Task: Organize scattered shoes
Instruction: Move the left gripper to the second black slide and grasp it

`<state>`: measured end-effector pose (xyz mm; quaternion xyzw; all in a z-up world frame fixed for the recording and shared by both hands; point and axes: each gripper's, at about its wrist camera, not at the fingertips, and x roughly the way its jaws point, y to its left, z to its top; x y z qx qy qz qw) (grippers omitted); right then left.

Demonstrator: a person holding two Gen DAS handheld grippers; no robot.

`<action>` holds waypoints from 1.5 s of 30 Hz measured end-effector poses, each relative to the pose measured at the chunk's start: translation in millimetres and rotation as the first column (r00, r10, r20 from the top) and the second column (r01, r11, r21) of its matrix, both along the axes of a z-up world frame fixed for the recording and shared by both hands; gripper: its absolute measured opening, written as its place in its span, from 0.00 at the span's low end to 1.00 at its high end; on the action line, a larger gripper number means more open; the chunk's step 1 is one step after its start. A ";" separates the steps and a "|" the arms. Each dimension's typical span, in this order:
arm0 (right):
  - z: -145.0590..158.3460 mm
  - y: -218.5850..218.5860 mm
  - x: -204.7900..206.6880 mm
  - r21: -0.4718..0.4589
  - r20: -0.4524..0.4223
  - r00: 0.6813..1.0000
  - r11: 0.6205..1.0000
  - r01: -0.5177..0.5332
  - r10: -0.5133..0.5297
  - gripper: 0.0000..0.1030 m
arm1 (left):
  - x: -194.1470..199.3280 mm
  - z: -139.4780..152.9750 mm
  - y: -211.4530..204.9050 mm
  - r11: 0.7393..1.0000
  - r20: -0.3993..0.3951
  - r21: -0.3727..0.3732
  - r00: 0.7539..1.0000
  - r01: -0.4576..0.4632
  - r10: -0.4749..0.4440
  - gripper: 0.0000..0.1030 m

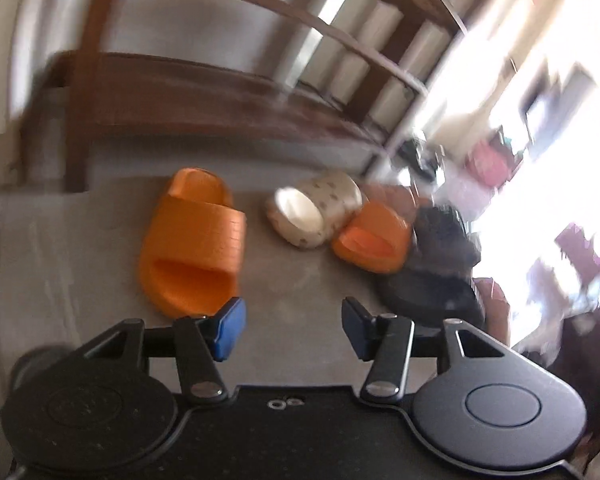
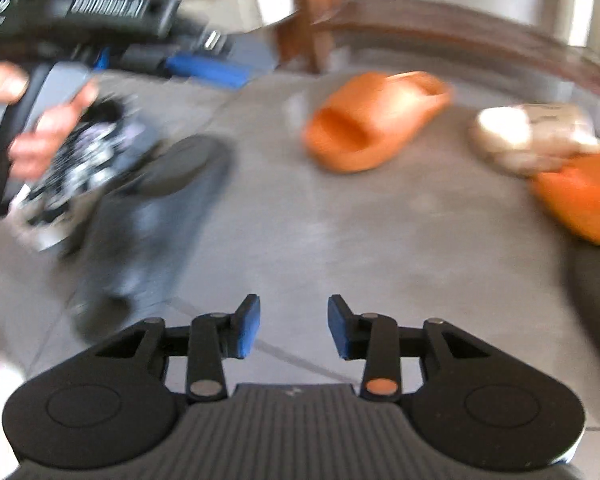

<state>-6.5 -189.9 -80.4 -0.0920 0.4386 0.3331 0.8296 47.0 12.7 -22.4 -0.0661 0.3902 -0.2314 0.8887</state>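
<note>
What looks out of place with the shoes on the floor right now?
The orange slides are split up: one lies alone on the grey floor, while its mate is jammed against a cream slipper and a dark shoe. None sit on the wooden rack.

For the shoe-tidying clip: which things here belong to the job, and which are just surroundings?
Part of the job:
- near orange slide
- second orange slide
- cream patterned slipper
- dark slipper
- left gripper and right gripper, both empty, jaws apart

Just surroundings:
- wooden rack
- grey floor
- blurred clutter near the bright window
</note>
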 end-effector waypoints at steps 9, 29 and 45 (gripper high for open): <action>11.5 -124.3 -0.9 -0.073 0.090 0.889 0.887 0.456 -0.449 0.43 | 38.4 25.9 -151.9 0.896 0.053 0.216 0.912 0.388 -0.407 0.46; 44.9 -280.0 -11.5 -0.064 0.250 0.634 0.641 0.765 -0.731 0.45 | 83.4 -85.8 -332.4 0.888 -0.030 -0.071 0.889 0.454 -0.457 0.24; 45.0 -281.6 -17.8 0.007 0.207 0.602 0.616 0.788 -0.771 0.45 | 60.0 -79.0 -294.0 0.820 -0.099 -0.246 0.828 0.517 -0.551 0.12</action>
